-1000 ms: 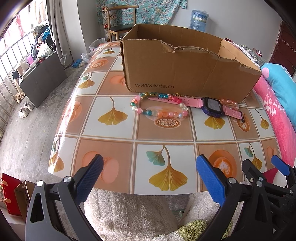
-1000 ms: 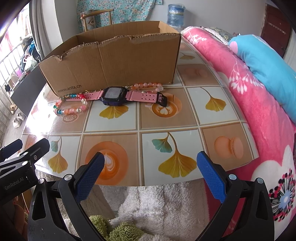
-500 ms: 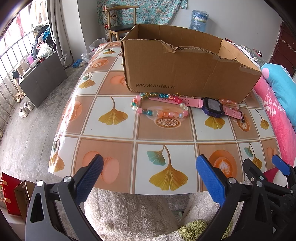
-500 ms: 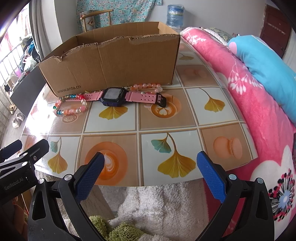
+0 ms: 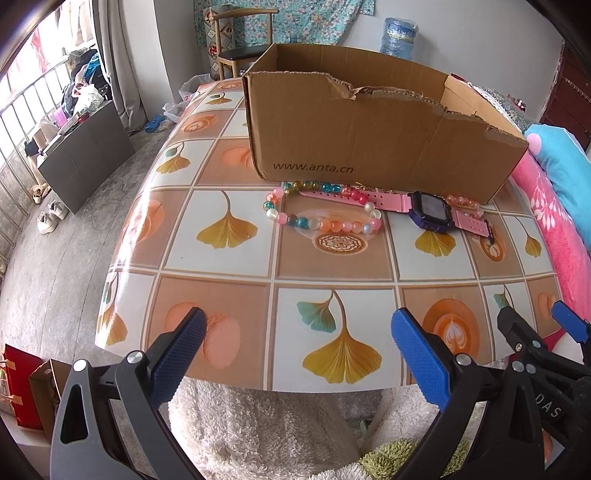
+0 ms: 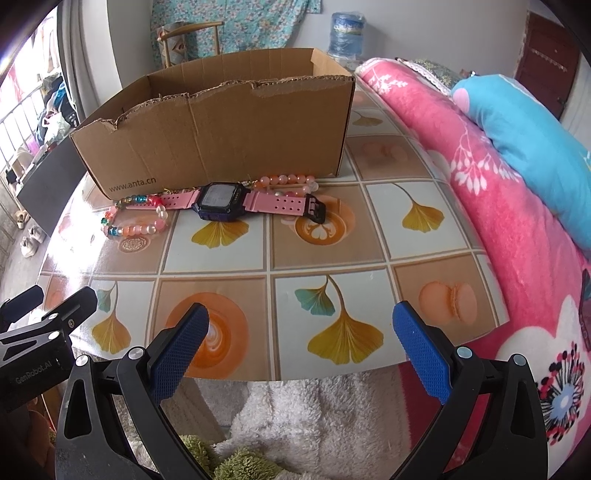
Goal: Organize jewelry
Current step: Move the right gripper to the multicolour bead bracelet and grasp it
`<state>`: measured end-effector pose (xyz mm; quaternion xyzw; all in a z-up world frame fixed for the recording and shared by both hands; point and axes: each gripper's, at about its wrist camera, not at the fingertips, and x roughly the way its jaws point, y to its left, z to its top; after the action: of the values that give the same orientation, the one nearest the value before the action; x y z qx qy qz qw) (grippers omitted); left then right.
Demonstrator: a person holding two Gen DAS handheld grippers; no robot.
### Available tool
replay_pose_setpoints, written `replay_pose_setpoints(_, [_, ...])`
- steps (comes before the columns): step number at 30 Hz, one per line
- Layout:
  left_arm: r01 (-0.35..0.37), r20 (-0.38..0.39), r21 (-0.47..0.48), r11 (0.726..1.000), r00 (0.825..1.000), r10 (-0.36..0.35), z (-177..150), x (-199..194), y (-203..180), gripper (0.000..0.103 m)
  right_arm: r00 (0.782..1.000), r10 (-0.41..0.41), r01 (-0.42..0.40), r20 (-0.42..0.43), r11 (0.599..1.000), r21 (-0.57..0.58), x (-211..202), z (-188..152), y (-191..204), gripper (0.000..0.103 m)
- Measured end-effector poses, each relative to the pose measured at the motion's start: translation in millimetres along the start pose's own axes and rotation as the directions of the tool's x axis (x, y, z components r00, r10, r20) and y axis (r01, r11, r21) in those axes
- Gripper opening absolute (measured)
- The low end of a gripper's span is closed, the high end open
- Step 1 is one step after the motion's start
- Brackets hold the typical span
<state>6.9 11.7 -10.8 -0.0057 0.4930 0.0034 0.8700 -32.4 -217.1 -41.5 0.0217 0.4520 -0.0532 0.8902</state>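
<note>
— Where are the pretty things?

— On the table [image 5: 229, 266], right by the brown box [image 5: 369, 144]. The bead bracelet [image 5: 321, 218] touches the pink watch [image 6: 221, 201]. More pink beads [image 6: 291, 181] peek out behind; maybe another bracelet.

— And the claws?

— The left claw [image 5: 297, 349] and right claw [image 6: 301, 345] are both wide apart, holding nothing, near the table's edge.

Grey floor [image 5: 55, 280]; chair [image 5: 240, 40] against floral cloth [image 5: 314, 22]; water jug [image 5: 400, 37]; railed window [image 5: 26, 110] left, daylight; pink blanket [image 6: 517, 236] right.
</note>
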Motion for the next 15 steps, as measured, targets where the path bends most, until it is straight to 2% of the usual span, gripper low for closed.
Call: replay_pose_setpoints(15, [-0.007, 0.031, 0.043, 0.999, 1.000, 0.006, 9, 16, -1, 0.099, 1.000, 0.029, -0.029, -0.009, 0.999, -0.038, 17, 11, 1, 0.096])
